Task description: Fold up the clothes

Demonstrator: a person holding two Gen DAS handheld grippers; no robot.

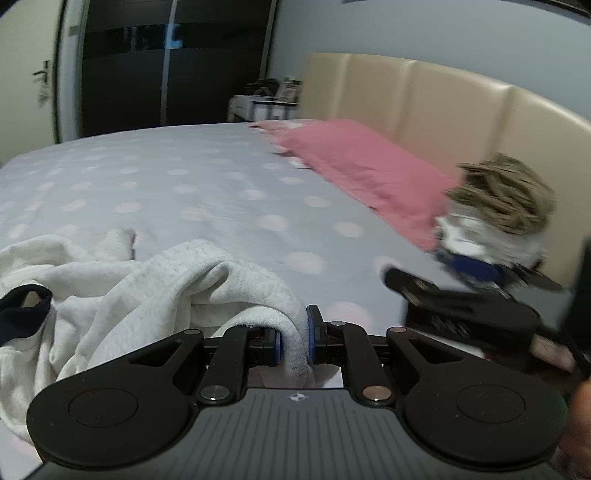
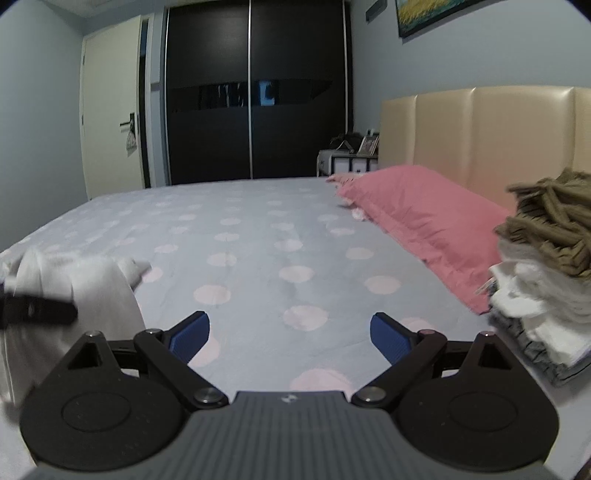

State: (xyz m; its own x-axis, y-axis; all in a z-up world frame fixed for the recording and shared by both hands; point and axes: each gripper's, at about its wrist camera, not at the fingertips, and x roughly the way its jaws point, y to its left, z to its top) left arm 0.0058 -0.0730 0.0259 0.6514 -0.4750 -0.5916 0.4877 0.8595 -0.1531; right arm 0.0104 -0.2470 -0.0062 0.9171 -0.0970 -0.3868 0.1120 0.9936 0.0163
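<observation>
Open spotted bedspread (image 2: 258, 258) ahead, pink pillow (image 2: 424, 218) and clothes stack (image 2: 543, 277) (right side) blocking, crumpled white garment (image 1: 122, 288) left

a bedroom in dim, cool light. pale grey-blue walls (image 2: 40, 110). a wide bed (image 2: 258, 236) under a grey sheet with pale pink dots. a long pink pillow (image 2: 424, 214) along the head end, against a padded cream headboard (image 2: 480, 140) in upright panels. beyond the bed, a dark wardrobe (image 2: 255, 92) with sliding doors and a glossy band across the middle. to its left, a cream door (image 2: 110, 118) with a dark handle. beside the headboard, a small white bedside table (image 2: 345, 162) with a picture frame and clutter on top. a framed painting (image 2: 436, 14) high on the wall above the headboard, partly cut off.
</observation>
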